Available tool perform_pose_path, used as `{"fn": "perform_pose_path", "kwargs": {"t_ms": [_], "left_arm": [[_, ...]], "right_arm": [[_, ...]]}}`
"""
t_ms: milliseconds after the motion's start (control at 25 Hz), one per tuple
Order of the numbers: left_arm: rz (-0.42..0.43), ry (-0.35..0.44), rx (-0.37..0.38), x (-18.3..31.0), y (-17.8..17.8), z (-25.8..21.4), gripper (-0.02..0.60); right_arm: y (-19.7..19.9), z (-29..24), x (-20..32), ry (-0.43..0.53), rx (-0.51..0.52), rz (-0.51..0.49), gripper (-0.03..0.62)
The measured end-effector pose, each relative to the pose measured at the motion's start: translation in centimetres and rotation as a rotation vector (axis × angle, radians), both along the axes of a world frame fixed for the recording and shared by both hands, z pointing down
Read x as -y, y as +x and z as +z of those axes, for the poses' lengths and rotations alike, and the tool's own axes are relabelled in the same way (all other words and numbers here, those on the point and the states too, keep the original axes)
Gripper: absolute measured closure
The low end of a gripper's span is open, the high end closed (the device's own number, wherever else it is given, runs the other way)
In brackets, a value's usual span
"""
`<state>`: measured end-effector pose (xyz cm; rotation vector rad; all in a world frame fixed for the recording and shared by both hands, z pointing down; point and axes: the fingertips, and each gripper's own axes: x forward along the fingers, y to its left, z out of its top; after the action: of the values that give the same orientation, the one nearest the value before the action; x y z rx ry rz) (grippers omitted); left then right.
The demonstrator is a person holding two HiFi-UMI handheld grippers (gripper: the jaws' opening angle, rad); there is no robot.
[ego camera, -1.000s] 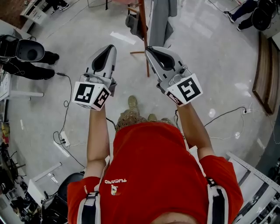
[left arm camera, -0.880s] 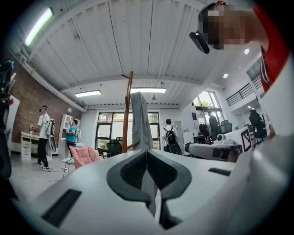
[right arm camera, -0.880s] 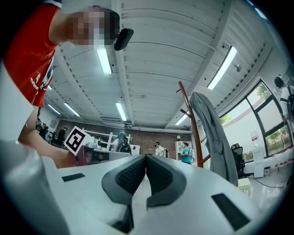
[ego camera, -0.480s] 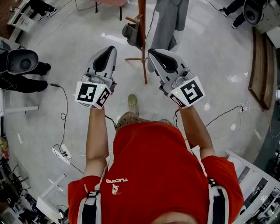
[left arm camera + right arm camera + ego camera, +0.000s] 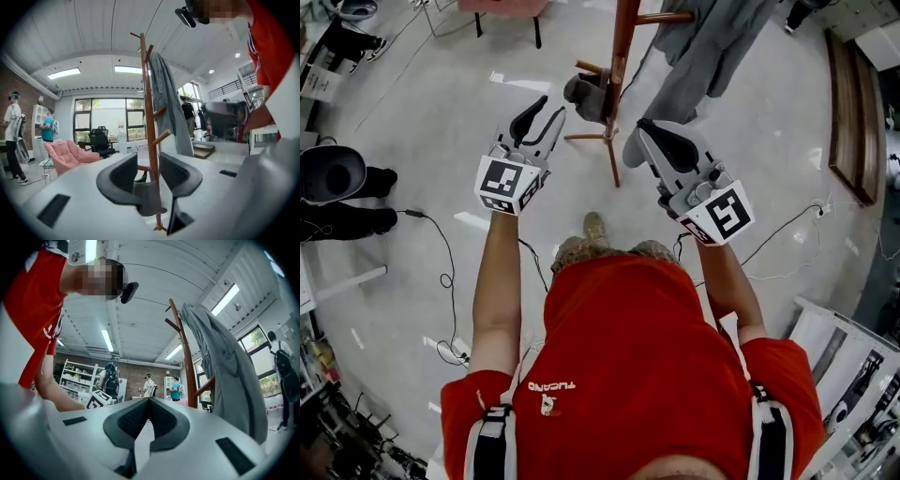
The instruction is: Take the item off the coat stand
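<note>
Looking down in the head view, the wooden coat stand (image 5: 620, 66) rises from the floor (image 5: 441, 122) just ahead of the person, between the two grippers. A grey coat (image 5: 712, 52) hangs on the stand's right side, draped lengthwise down along the pole. A small grey bag (image 5: 584, 92) hangs from a low peg on the left side; what it holds cannot be seen. The left gripper (image 5: 547, 110) points at this bag, near it but apart. The right gripper (image 5: 649, 129) points toward the coat's lower end, just beside it

From the left gripper view, the left gripper (image 5: 154, 171) has its jaws apart and opening. The stand's upright pole (image 5: 149, 108) and the bag (image 5: 147, 199) show through the gap, and whether the bag touches the pads cannot be told. The coat (image 5: 166, 98) hangs to the pole's right, long axis vertical

From the right gripper view, the right gripper (image 5: 149, 404) has its jaws closed together on nothing. The stand (image 5: 187, 357) and coat (image 5: 225, 371) stand to their right, behind
</note>
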<state>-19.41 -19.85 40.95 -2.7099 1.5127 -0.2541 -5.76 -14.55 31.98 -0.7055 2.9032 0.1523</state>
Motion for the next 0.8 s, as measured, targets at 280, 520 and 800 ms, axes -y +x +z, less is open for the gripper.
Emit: {"fn": "perform_pose_path", "kwargs": {"t_ms": [280, 520, 800], "left_arm": [[0.164, -0.140, 0.108, 7.4, -0.6, 8.9, 0.369], [0.246, -0.212, 0.209, 11.7, -0.2, 15.5, 0.345], [0.307, -0.293, 0.308, 14.5, 1.3, 20.7, 0.349]], "right_arm": [[-0.5, 2.2, 3.0, -0.048, -0.052, 0.099, 0.569], [0.1, 4.0, 4.3, -0.086, -0.096, 0.158, 0.569], [0.6, 5.8, 5.3, -0.125, -0.121, 0.198, 0.569]]}}
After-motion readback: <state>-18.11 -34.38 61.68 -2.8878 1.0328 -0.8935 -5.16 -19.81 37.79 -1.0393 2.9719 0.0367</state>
